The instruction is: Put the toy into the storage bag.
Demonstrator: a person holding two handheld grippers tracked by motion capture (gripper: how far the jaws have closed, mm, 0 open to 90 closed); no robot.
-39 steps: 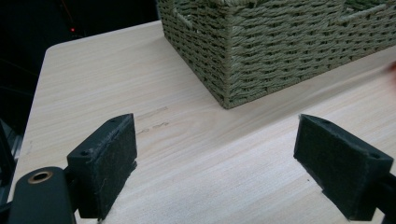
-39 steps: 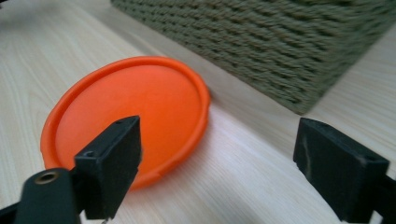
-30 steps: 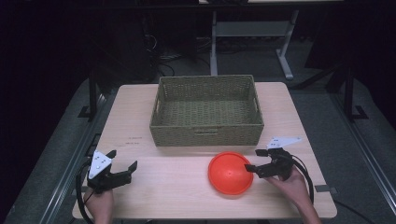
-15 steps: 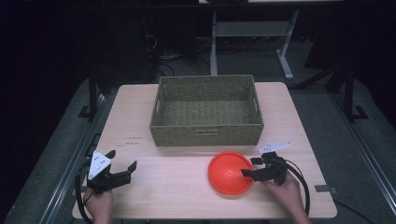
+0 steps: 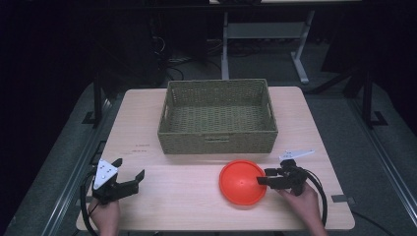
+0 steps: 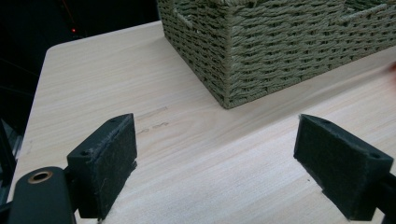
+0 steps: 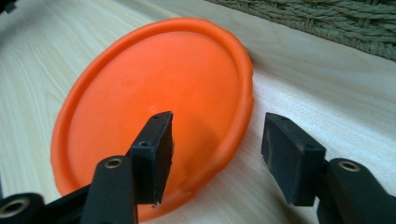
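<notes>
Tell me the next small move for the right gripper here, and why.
Probably close the right gripper on the orange plate's rim. Its fingers are open and straddle that edge, one over the plate, the other over the table outside it. The plate lies flat in front of the basket, and nothing grips it yet.

Bare wooden table lies open between the two grippers. The woven basket blocks the way beyond the orange plate.
</notes>
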